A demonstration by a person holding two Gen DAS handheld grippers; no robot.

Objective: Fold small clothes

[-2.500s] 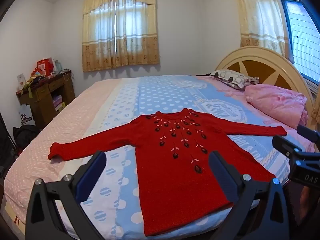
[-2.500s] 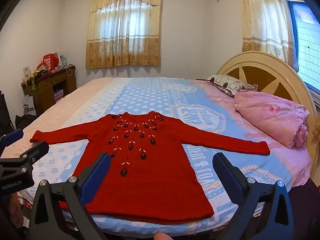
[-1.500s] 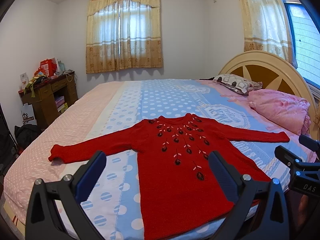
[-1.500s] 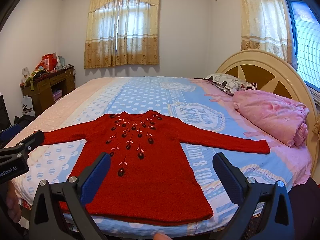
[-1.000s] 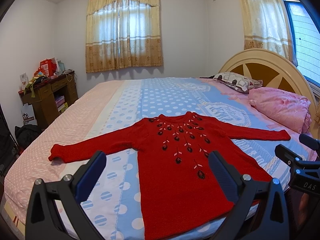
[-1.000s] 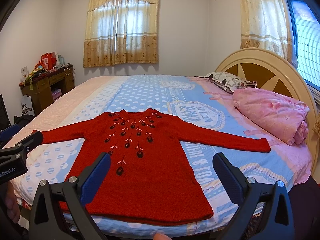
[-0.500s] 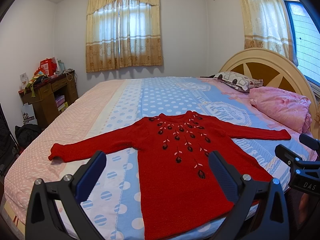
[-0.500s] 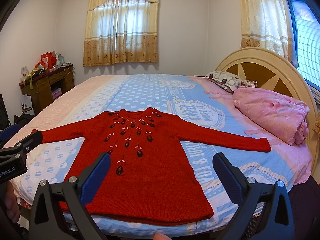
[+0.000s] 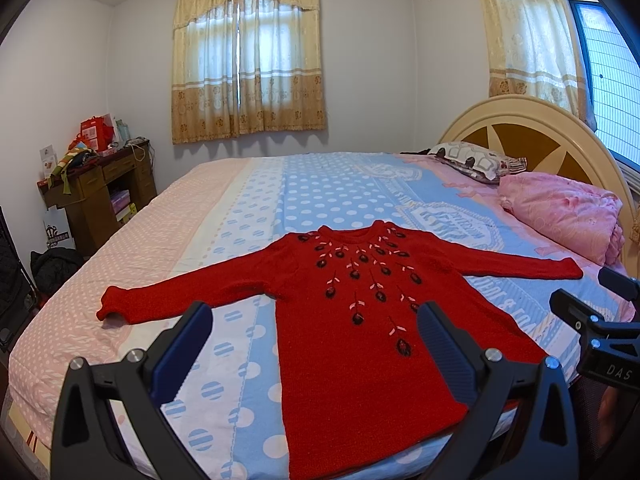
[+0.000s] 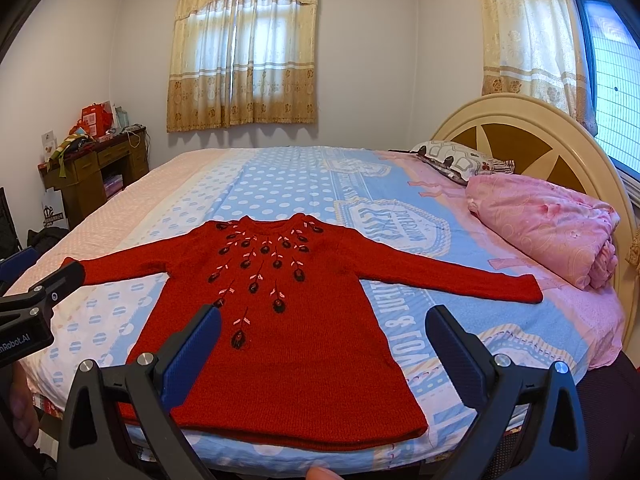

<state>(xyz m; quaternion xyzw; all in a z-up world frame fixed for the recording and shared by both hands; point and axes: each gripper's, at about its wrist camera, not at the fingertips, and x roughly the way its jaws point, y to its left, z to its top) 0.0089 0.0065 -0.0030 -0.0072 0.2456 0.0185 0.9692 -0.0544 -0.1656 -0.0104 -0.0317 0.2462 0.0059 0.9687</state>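
A small red knitted sweater (image 9: 360, 320) with dark embroidered flowers lies flat and face up on the bed, both sleeves spread out; it also shows in the right wrist view (image 10: 288, 320). Its hem is at the near edge of the bed. My left gripper (image 9: 314, 316) is open and empty, held above the hem on the left half. My right gripper (image 10: 322, 318) is open and empty, held above the hem on the right half. Each gripper shows at the edge of the other's view: the right one (image 9: 592, 320), the left one (image 10: 36, 304).
The bed (image 9: 320, 192) has a blue and pink dotted sheet. A folded pink quilt (image 9: 560, 216) and a patterned pillow (image 9: 476, 160) lie by the rounded headboard (image 9: 532, 132) on the right. A wooden desk (image 9: 96, 188) with clutter stands at the left wall.
Both grippers have risen slightly and tilted, so the sweater sits a little lower and nearer in view. The sweater has not moved and both grippers stay open.
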